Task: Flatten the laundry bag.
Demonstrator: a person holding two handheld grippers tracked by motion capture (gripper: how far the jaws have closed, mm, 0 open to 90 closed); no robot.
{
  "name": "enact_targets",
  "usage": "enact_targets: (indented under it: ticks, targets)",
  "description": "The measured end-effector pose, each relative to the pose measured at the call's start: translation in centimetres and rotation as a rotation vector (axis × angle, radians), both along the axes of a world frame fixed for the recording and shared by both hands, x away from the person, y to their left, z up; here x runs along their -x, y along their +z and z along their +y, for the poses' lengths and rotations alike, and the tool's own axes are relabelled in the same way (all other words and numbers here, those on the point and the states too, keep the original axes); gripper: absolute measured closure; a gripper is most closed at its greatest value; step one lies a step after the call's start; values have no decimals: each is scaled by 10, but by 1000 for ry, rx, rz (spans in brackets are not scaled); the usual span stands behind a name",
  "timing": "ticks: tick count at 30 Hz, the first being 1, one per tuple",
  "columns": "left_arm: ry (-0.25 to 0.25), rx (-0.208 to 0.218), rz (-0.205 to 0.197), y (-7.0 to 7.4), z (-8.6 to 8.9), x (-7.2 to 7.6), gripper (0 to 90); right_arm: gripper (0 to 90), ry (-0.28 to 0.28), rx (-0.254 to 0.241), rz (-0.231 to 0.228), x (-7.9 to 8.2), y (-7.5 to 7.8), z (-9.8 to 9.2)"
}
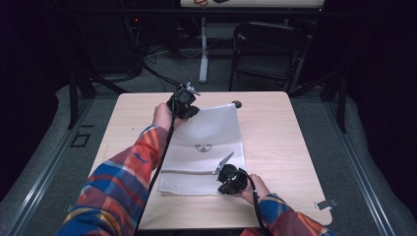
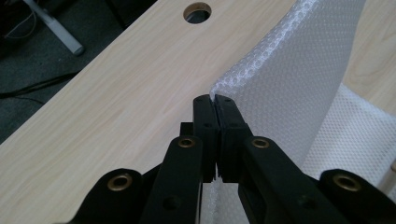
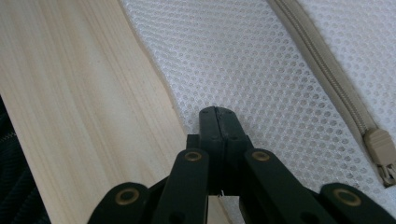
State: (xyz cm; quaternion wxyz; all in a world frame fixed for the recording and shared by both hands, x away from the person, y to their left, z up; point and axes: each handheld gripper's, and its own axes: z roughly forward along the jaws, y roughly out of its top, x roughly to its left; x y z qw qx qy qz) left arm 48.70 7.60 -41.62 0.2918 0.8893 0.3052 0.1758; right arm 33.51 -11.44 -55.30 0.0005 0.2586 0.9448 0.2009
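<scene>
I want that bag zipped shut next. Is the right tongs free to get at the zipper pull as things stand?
Probably not at once: the right tongs look shut on the mesh bag. The zipper pull lies close beside them with nothing covering it, so letting go first should suffice.

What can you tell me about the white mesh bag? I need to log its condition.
The mesh bag is white, flat netted fabric with a small dark face print at its middle and a beige zipper whose pull sits at one end. It lies on the wooden table, its far part lifted and curling. The left gripper pinches the raised far edge; the right gripper is shut at the near edge, its jaws over the mesh.
</scene>
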Motion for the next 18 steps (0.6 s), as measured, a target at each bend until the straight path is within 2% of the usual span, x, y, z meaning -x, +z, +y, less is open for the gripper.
enact_targets:
  ticks: [6, 9, 18]
  targets:
    - [30, -2, -12, -2, -9, -12, 886, 900, -7, 2, 5, 2, 0, 1]
    - [32, -31, -23, -1, -15, -19, 886, 900, -8, 1, 9, 3, 0, 2]
    - [63, -29, -41, -2, -23, -34, 876, 900, -13, -3, 18, 3, 0, 1]
